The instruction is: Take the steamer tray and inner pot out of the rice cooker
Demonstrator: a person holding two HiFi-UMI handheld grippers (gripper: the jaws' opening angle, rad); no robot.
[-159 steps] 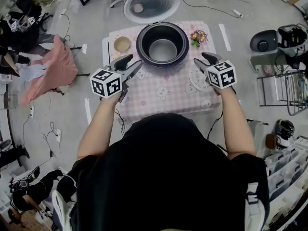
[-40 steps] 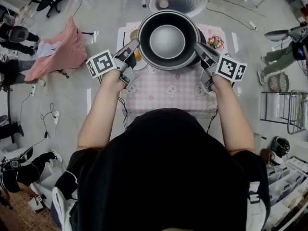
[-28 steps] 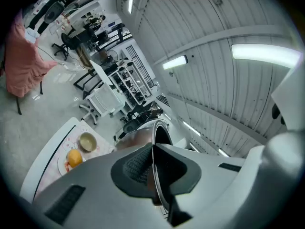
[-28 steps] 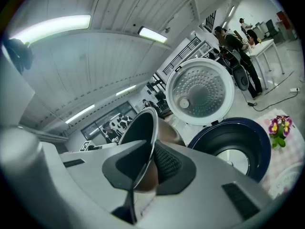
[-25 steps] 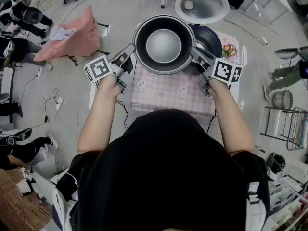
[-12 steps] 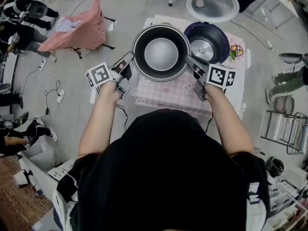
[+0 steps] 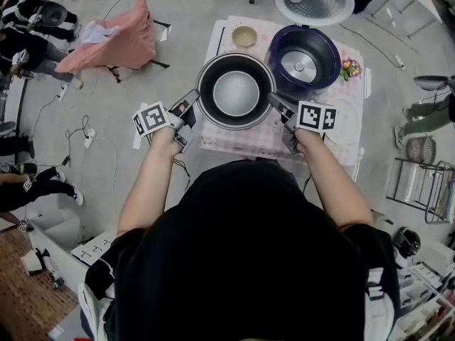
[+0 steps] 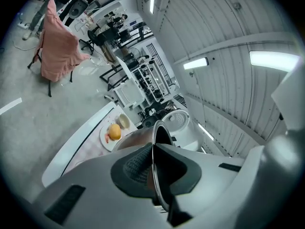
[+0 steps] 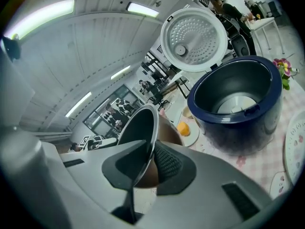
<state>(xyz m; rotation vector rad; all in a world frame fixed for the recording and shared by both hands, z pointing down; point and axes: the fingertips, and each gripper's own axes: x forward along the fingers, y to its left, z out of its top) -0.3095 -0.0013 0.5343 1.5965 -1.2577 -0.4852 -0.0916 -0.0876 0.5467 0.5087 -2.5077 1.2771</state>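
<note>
The dark metal inner pot (image 7: 236, 91) hangs level above the table's near left part, clear of the navy rice cooker (image 7: 304, 54). My left gripper (image 7: 195, 98) is shut on the pot's left rim and my right gripper (image 7: 273, 100) is shut on its right rim. In the left gripper view the thin rim (image 8: 157, 128) runs between the ribbed pads (image 8: 136, 168). The right gripper view shows the same pinch on the pot (image 9: 140, 123). The cooker (image 9: 238, 104) stands empty with its lid (image 9: 193, 39) up. A white patterned disc (image 9: 294, 144), perhaps the steamer tray, lies by the cooker.
The small table (image 7: 334, 141) has a pink checked cloth. A tan bowl (image 7: 244, 36) and a plate with orange food (image 8: 113, 132) sit at its far left, a flower pot (image 7: 350, 68) at the right. A chair draped in pink cloth (image 7: 117, 41) stands left; cables cross the floor.
Both grippers have carried the pot down and to the left, away from the cooker, whose empty inside now shows. Neither grip on the rim has changed.
</note>
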